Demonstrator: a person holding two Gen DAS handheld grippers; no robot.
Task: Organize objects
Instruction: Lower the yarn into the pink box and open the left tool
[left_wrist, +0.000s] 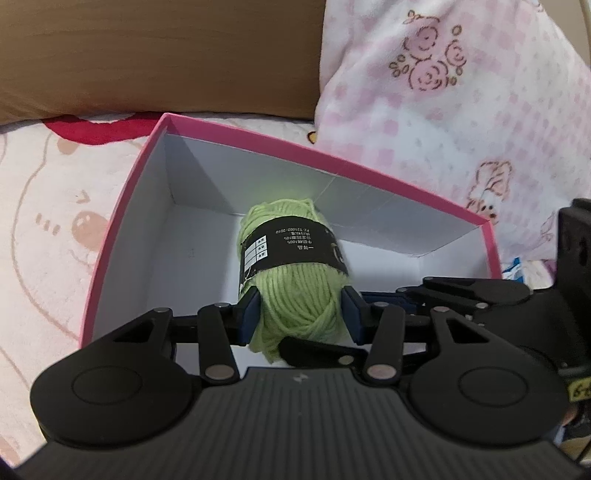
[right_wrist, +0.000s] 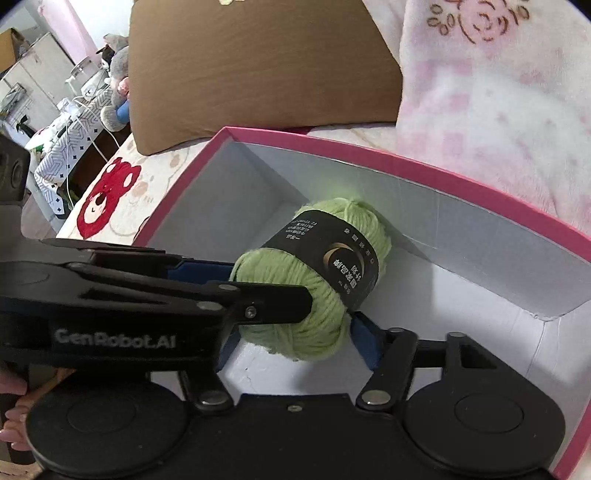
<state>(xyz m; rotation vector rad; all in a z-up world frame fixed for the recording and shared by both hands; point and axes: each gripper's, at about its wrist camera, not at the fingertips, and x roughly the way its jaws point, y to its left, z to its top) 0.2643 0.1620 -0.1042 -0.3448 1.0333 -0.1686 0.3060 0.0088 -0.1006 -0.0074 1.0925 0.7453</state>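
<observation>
A light green yarn skein (left_wrist: 291, 273) with a black paper band lies inside an open pink box (left_wrist: 122, 206) with white inner walls. My left gripper (left_wrist: 301, 314) has its blue pads pressed on both sides of the skein's near end. In the right wrist view my right gripper (right_wrist: 291, 339) also has its pads against the skein (right_wrist: 314, 280), with the left gripper's arm (right_wrist: 147, 295) crossing in from the left. The box's pink rim (right_wrist: 406, 155) curves behind.
The box sits on a cream bedspread (left_wrist: 44, 221) with red bear prints. A brown pillow (left_wrist: 159, 55) lies behind it and a pink fleece blanket (left_wrist: 461, 110) rises at the right. A cluttered bedside area (right_wrist: 66, 122) shows far left.
</observation>
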